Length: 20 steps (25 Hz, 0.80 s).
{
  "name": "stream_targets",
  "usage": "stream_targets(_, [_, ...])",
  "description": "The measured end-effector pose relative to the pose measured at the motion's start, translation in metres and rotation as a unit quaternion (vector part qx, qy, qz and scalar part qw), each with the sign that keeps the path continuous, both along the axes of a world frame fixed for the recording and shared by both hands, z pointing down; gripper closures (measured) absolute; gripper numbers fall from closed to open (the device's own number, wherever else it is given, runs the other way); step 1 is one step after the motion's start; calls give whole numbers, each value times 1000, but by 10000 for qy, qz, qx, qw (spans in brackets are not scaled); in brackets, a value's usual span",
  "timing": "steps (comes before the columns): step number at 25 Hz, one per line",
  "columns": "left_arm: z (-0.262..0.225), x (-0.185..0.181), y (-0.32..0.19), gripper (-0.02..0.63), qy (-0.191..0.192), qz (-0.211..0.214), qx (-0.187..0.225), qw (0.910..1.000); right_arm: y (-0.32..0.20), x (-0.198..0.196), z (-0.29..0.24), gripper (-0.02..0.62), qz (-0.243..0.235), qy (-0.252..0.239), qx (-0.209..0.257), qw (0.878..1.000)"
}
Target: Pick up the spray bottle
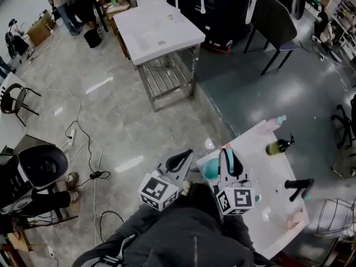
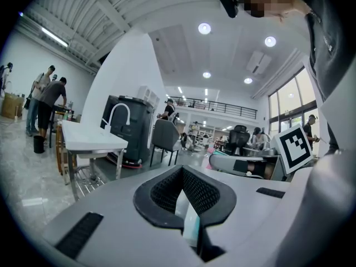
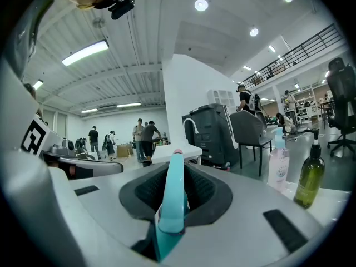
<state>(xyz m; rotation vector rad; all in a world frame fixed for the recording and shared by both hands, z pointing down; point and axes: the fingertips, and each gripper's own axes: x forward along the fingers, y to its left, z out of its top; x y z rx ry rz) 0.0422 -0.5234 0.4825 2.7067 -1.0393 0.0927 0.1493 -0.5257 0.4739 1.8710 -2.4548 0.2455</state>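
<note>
The teal spray bottle (image 1: 211, 170) stands at the near left corner of the white table (image 1: 261, 154). My right gripper (image 1: 228, 156) reaches over it, shut on the bottle's teal top. In the right gripper view that teal top (image 3: 172, 199) runs up between the dark pads to the tips of the right gripper (image 3: 177, 160). My left gripper (image 1: 187, 156) hangs just left of the bottle, off the table's edge, tips together and not touching it. In the left gripper view the left gripper (image 2: 181, 174) holds nothing I can identify; a thin pale strip shows low in the gap.
On the table stand an olive pump bottle (image 1: 276, 146) (image 3: 309, 177), a pale pink bottle with a blue cap (image 1: 276, 121) (image 3: 278, 163), and a black object (image 1: 299, 185). A white sink table (image 1: 158, 29) stands further off. Cables (image 1: 89, 149) lie on the floor at left.
</note>
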Motion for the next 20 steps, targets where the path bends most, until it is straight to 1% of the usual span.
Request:
stream_targets(6, [0,10,7,600,26,215,7,9998,9,8,-7,532,168,3,100,9998])
stream_targets(11, [-1,24,15,600,45,472,31,9989,22,24,-12,532,469,-64,155,9988])
stream_targets(15, [-3,41,21,600,38,715,70,9974,37,44,-14,534,763,-74,186,9969])
stream_targets(20, [-3,73,38,600,13,1079,80,9941,61,76,-16,534,1138,-87,229,9932])
